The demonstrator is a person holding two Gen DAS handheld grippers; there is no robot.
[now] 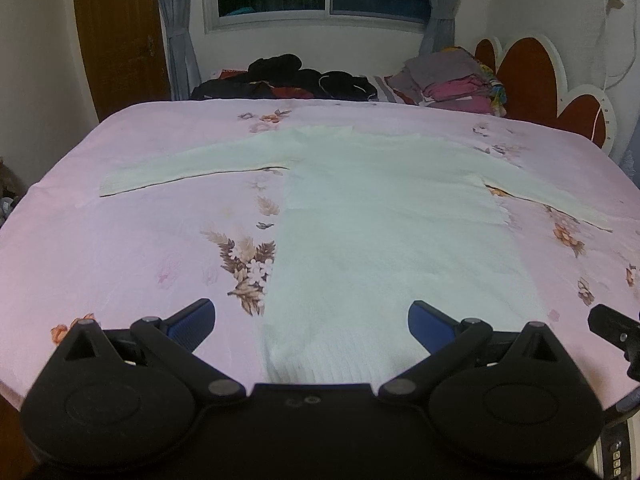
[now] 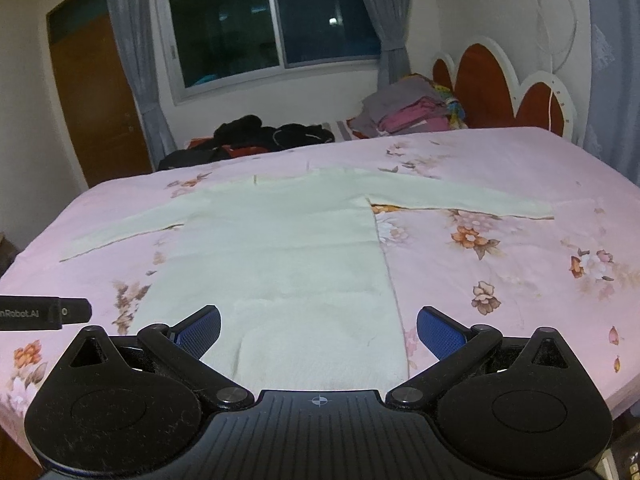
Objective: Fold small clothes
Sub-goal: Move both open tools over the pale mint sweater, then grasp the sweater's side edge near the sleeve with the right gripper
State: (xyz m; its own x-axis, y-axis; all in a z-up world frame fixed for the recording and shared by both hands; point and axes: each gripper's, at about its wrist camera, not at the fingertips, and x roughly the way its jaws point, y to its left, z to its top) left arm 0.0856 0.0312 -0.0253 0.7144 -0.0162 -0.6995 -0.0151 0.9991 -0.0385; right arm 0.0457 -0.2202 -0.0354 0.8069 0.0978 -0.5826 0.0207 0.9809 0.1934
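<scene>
- Pale knit sweater (image 1: 384, 216) lies flat on the pink floral bedsheet (image 1: 120, 248), both sleeves spread out, hem nearest the cameras.
- Left gripper (image 1: 312, 322) hangs spread wide over the hem's left corner, grasping nothing.
- Right gripper (image 2: 319, 330) likewise released, over the hem's right corner.
- Dark clothes pile (image 1: 288, 78) and folded stack (image 1: 452, 76) sit beyond the sheet's far edge.

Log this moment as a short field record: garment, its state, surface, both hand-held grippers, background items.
garment: pale long-sleeved sweater
state: spread flat, unfolded, both sleeves stretched out sideways
surface: pink floral bedsheet
left hand-held gripper: open, over the sweater's hem, holding nothing
right hand-held gripper: open, over the hem, holding nothing
background: dark clothes pile; folded clothes stack; headboard
</scene>
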